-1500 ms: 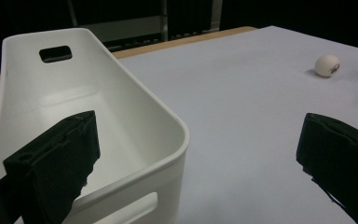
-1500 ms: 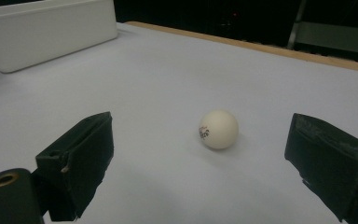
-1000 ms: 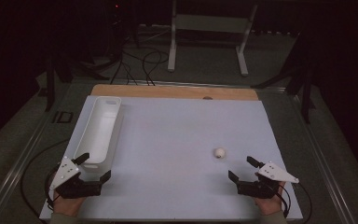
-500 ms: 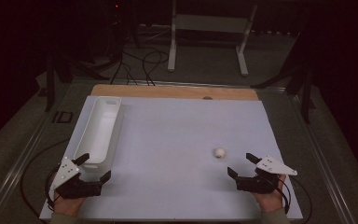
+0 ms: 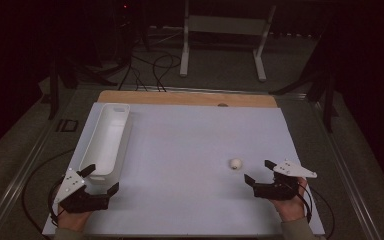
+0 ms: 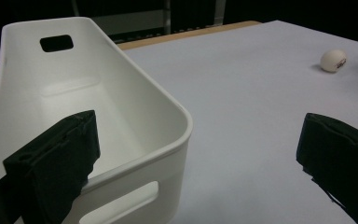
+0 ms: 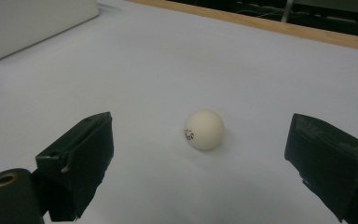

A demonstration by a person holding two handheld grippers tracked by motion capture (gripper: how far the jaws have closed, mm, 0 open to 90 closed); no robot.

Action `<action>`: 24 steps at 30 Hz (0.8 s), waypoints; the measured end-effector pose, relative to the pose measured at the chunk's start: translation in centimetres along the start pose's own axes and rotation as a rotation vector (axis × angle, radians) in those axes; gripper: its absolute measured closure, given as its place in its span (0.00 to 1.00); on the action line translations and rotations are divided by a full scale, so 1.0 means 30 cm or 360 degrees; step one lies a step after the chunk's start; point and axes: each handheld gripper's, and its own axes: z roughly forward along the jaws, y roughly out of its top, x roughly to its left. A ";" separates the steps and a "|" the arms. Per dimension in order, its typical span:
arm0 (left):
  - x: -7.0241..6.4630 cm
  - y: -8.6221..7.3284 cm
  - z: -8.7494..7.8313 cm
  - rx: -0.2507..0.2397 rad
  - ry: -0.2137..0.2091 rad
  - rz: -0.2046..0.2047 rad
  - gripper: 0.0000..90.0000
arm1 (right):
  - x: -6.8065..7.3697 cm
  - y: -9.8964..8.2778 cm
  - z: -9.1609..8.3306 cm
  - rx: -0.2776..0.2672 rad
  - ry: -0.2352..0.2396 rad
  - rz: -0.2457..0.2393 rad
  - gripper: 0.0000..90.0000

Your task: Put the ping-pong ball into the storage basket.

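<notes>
**Inspector:** Right gripper view, nearest first: the two black jaws of the right gripper (image 7: 200,161) stand wide apart and hold nothing. A small white ball (image 7: 204,129) lies on the white table surface (image 7: 261,70) just ahead of them, roughly centred on the gap, clear of both jaws.

**Clerk:** Any marking on the ball?

**Inspector:** Dark print on its left face, too small to read. From the left gripper view the same ball (image 6: 333,60) shows a reddish mark, also unreadable.

**Clerk:** And the high view?

**Inspector:** The right gripper (image 5: 261,172) sits at the near right of the table, held in a hand (image 5: 291,205). The ball (image 5: 236,163) rests just beyond and to the left of its jaws, not touching. The left gripper (image 5: 100,179) is at the near left, well apart from the ball, its jaws likewise spread with nothing between them.

**Clerk:** What lies by the left gripper?

**Inspector:** A long white bin (image 5: 106,140), its near end just beyond the jaws. In the left gripper view the bin (image 6: 135,107) looks empty, with a handle slot at each end. Farther off, a wooden strip (image 5: 190,98) runs along the table's far edge.
</notes>
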 end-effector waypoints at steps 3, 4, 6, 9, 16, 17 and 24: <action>0.002 -0.001 0.000 -0.0006 -0.0002 -0.0006 0.00 | -0.005 0.010 0.001 0.0011 0.0002 0.0008 0.09; 0.002 -0.001 0.000 -0.0007 -0.0003 -0.0007 0.00 | -0.006 0.013 0.001 0.0011 0.0002 0.0009 0.09; 0.002 -0.002 0.000 -0.0009 -0.0003 -0.0009 0.00 | -0.009 0.018 0.002 0.0020 -0.0001 0.0013 0.09; 0.002 -0.002 0.001 -0.0011 -0.0001 -0.0010 0.00 | -0.010 0.023 0.005 0.0032 0.0007 0.0007 0.09; 0.002 -0.003 0.002 -0.0008 0.0004 -0.0004 0.00 | -0.011 0.029 0.020 0.0077 0.0013 0.0002 0.09; 0.002 -0.003 0.003 -0.0009 0.0004 -0.0003 0.00 | -0.012 0.033 0.026 0.0089 0.0016 -0.0001 0.09; 0.003 -0.002 0.005 -0.0005 0.0004 0.0001 0.00 | -0.015 0.049 0.036 0.0098 0.0024 -0.0014 0.09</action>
